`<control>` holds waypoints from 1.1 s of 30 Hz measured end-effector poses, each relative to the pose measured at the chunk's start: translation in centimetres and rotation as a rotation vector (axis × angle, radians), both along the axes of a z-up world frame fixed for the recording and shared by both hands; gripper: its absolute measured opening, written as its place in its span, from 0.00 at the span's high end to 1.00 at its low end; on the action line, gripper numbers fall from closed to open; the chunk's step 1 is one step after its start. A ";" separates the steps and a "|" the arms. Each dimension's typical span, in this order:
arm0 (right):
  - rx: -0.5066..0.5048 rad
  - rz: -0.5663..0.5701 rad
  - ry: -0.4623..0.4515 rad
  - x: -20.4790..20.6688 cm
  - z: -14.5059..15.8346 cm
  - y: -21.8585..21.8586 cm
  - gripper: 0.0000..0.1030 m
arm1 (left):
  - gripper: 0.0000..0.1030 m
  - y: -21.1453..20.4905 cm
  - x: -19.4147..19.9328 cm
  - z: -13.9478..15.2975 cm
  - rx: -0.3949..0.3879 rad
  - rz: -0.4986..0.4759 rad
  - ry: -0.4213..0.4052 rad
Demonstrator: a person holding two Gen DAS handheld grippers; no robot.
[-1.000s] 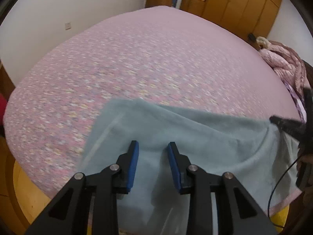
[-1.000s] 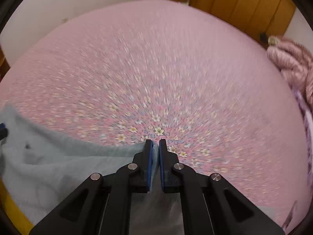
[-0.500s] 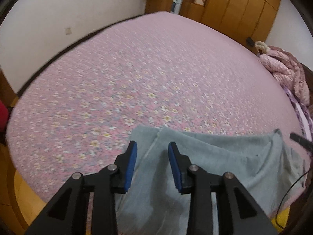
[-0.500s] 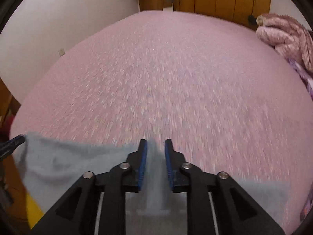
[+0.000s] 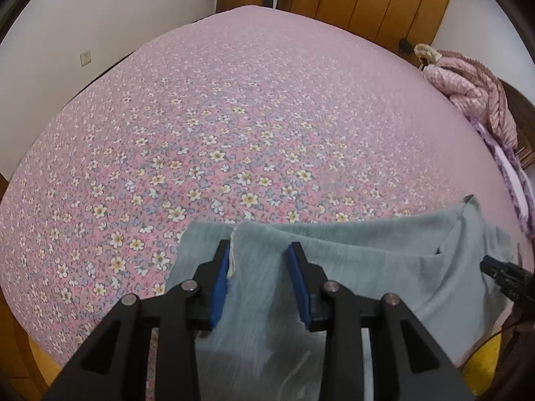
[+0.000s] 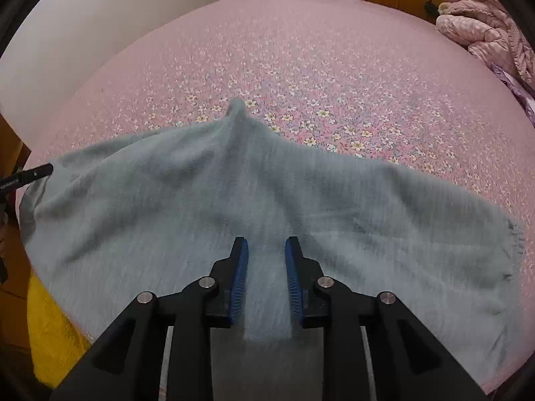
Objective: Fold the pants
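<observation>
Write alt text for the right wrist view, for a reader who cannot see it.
Grey-blue pants lie spread across a pink floral bedspread, one point of cloth peaked up. The right gripper is opening just above them, its blue pads clear of the cloth. A crumpled pink quilt sits far right.

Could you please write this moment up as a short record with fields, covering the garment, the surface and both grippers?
garment: grey-blue pants, spread flat but rumpled, a small peak at the far edge
surface: bed with pink floral sheet; pants lie at its near edge
left gripper: open, above one end of the pants, pads not pressing
right gripper: jaws opening above the cloth, nothing pinched
background: pink quilt bundled at far right, wooden wardrobe behind
</observation>
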State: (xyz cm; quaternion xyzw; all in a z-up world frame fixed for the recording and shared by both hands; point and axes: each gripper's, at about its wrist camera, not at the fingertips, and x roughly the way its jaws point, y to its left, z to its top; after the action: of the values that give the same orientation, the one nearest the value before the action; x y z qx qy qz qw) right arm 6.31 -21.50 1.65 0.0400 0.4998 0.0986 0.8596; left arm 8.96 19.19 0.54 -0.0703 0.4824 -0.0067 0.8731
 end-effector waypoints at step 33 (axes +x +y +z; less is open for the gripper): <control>0.123 0.238 0.041 10.9 2.3 2.2 0.91 | 0.96 0.1 -3.5 1.0 -0.040 0.227 -0.098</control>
State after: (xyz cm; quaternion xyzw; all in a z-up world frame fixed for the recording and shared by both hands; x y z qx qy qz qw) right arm 17.24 -19.25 3.92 0.0348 0.5114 0.2295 0.8274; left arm 5.48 19.32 1.53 -0.1416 0.4278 0.0792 0.8892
